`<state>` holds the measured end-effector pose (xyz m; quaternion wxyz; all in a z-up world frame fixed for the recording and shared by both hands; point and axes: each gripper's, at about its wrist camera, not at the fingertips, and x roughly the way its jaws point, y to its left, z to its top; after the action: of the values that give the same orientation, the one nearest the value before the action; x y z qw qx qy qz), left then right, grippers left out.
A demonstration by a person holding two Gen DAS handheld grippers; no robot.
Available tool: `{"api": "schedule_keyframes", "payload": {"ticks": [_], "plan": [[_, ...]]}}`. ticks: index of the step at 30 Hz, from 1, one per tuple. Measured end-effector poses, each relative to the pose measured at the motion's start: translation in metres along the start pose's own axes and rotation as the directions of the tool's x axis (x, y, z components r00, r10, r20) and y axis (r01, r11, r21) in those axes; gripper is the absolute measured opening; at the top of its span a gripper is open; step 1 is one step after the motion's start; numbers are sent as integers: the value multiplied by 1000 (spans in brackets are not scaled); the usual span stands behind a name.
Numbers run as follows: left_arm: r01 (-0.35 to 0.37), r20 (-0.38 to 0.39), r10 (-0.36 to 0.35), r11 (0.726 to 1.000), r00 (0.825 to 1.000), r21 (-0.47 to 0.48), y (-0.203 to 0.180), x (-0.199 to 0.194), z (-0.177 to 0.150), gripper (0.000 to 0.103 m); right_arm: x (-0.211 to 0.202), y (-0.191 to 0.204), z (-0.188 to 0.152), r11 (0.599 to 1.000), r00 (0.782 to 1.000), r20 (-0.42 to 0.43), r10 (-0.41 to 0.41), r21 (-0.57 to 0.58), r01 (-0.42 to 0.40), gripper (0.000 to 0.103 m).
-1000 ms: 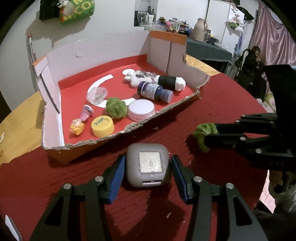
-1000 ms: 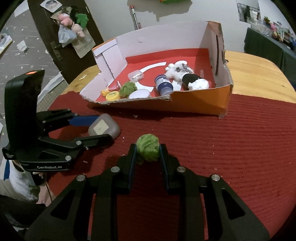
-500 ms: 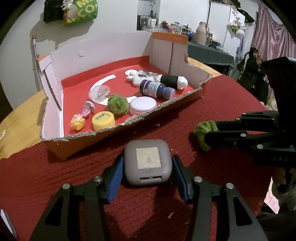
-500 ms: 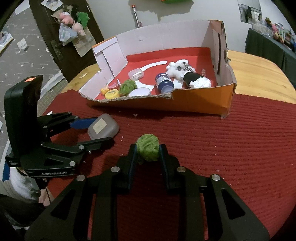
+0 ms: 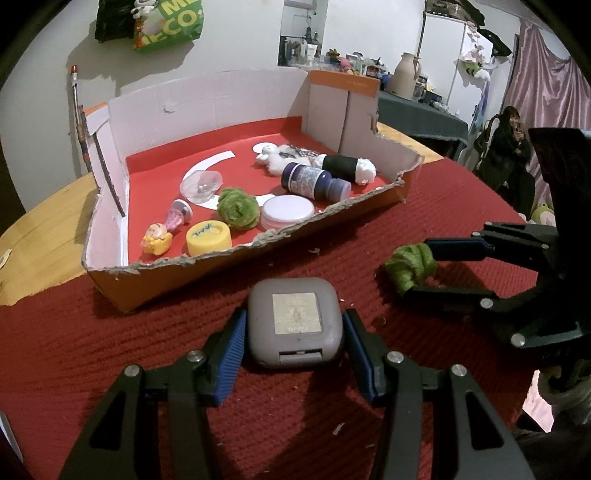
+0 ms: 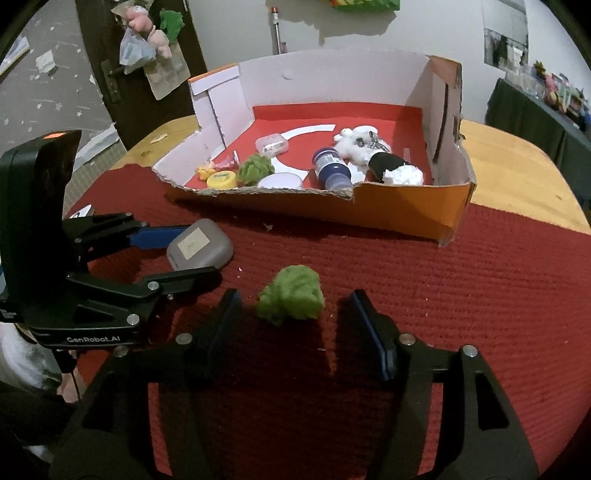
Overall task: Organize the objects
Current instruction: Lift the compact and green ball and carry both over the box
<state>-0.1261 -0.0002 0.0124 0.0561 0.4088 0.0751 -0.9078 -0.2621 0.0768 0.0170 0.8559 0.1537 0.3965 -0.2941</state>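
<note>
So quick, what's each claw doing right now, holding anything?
Left gripper: closed on the grey case.
Right gripper: open, jaws just opened; green pompom lies loose between them.

Left gripper [image 5: 295, 334] clamped, right gripper [image 6: 295, 314] just opened

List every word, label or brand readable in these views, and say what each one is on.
"GenRobot.AI": white print on the side of the left gripper.
"ME" over "ECO": partial white letters on the green bag hanging on the wall.
Yellow cap: blue handwriting, unreadable.
Grey case: faded sticker print, too blurred.
Dark blue bottle: label too small to read.
</note>
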Motion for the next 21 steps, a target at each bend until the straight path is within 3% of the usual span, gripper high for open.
{"api": "schedule_keyframes", "payload": {"ticks": [2,5,14,21], "plan": [[-5,3,5,1000,1000,-3,0,0,0,53,0,2,0,1000,1000,2,-7,-15,7,57],[-4,7,4,1000,1000,-5,-1,-2,-1,53,4,5,0,999,1000,-13,-6,-32,6,34],[13,27,-13,1000,1000,-4,-7,-14,0,53,-1,9,0,999,1000,2,-9,-52,9,34],[3,123,-2,1000,992,-5,-11,-53,18,53,-35,8,16,999,996,84,31,-36,-28,34]]}}
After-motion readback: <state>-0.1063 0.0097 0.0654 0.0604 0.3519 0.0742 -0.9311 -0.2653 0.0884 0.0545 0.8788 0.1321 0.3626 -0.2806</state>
